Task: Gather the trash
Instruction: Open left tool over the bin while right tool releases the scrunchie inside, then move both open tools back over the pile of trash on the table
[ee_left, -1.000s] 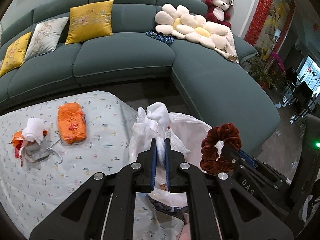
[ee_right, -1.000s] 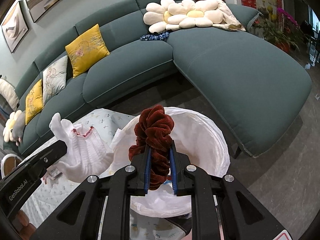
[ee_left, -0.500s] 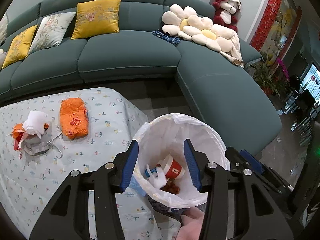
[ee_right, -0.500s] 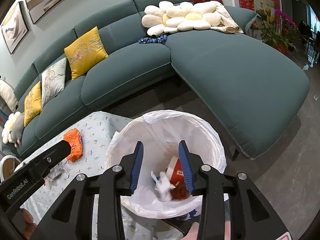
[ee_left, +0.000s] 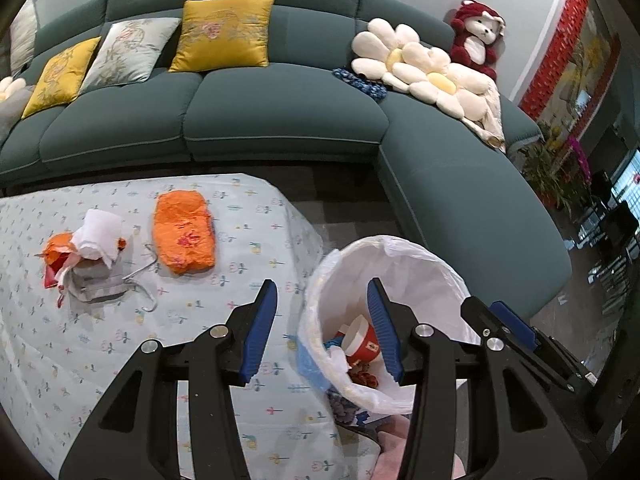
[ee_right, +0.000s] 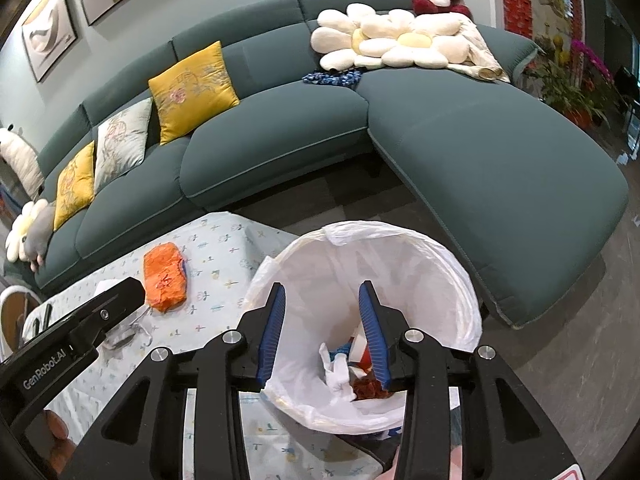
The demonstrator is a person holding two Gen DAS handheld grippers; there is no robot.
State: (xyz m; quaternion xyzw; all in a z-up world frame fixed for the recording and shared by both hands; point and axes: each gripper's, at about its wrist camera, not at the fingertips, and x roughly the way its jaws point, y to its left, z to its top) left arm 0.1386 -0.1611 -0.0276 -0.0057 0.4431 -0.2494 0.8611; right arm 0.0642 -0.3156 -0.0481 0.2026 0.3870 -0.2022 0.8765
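Left wrist view: the left gripper (ee_left: pixel 322 330) is open with nothing between its jaws, over the near edge of the table (ee_left: pixel 248 240) and the bin (ee_left: pixel 440 276) to the right. An orange bag (ee_left: pixel 185 237) and a trash pile (ee_left: pixel 90 256) lie on the table's far left

Right wrist view: the right gripper (ee_right: pixel 322 328) is open and empty above the bin (ee_right: pixel 452 276), where a red cup (ee_right: pixel 362 350), white tissue (ee_right: pixel 336 372) and a dark-red scrunchie (ee_right: pixel 366 389) lie at the bottom
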